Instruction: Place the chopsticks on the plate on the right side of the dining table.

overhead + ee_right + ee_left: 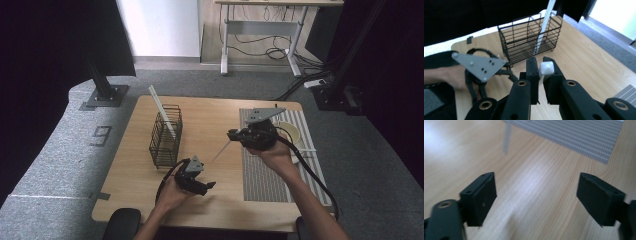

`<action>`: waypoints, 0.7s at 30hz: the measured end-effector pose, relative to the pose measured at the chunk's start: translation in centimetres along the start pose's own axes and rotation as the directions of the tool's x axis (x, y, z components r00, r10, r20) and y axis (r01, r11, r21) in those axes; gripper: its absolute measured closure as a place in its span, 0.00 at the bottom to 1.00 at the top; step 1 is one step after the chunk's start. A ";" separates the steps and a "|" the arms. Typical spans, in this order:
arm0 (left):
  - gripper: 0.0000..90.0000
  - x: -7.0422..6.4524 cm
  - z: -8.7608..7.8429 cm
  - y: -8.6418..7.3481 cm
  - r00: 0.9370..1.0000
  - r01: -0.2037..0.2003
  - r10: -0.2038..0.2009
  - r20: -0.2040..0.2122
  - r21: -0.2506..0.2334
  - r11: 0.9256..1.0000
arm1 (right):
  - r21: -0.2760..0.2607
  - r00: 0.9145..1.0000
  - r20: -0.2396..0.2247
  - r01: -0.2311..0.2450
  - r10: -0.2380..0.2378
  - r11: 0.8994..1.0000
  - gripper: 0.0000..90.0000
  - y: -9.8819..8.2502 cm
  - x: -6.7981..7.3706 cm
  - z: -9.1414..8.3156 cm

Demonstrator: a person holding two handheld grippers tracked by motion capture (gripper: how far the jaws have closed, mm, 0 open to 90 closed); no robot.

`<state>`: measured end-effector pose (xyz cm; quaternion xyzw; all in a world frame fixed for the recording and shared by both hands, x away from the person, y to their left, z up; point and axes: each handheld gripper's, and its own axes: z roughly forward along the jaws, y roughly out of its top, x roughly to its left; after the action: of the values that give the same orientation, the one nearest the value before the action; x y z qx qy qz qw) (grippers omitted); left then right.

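White stick clamped in my right gripper (541, 72)

Left gripper (536, 195) gapes empty; wire basket (166, 136) sits at its eleven o'clock; another stick (162, 114) stands inside.

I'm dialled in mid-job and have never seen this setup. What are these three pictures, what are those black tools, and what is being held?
No robot arm here: a person holds a hand-held gripper in each hand at a wooden table. The high view looks down from above the person's side. The other two come from cameras riding on each gripper, looking along its black jaws.

On the table stand a black wire basket with a white stick leaning in it, and a striped mat with a pale bowl.

The right hand-held gripper is shut on a white utensil, its thin end pointing toward the basket. The left hand-held gripper is open, with nothing between its jaws, above bare wood.
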<state>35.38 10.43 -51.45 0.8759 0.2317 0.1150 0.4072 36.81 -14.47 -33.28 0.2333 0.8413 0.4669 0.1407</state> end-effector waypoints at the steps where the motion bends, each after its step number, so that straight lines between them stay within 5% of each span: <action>1: 0.22 0.0 0.0 0.1 1.000 -0.002 0.002 0.003 -0.005 1.000 | 0.008 1.000 -0.007 0.002 -0.002 1.000 0.91 -0.1 0.2 0.1; 21: 0.75 -0.3 0.0 0.7 0.997 0.006 0.003 0.071 -0.125 0.992 | 0.075 0.995 -0.105 0.003 0.005 0.997 0.91 -1.2 2.3 2.8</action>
<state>35.29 9.90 -50.87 0.8520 0.2100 0.0976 0.4694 35.84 -11.78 -35.79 0.2142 0.8643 0.4467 0.0872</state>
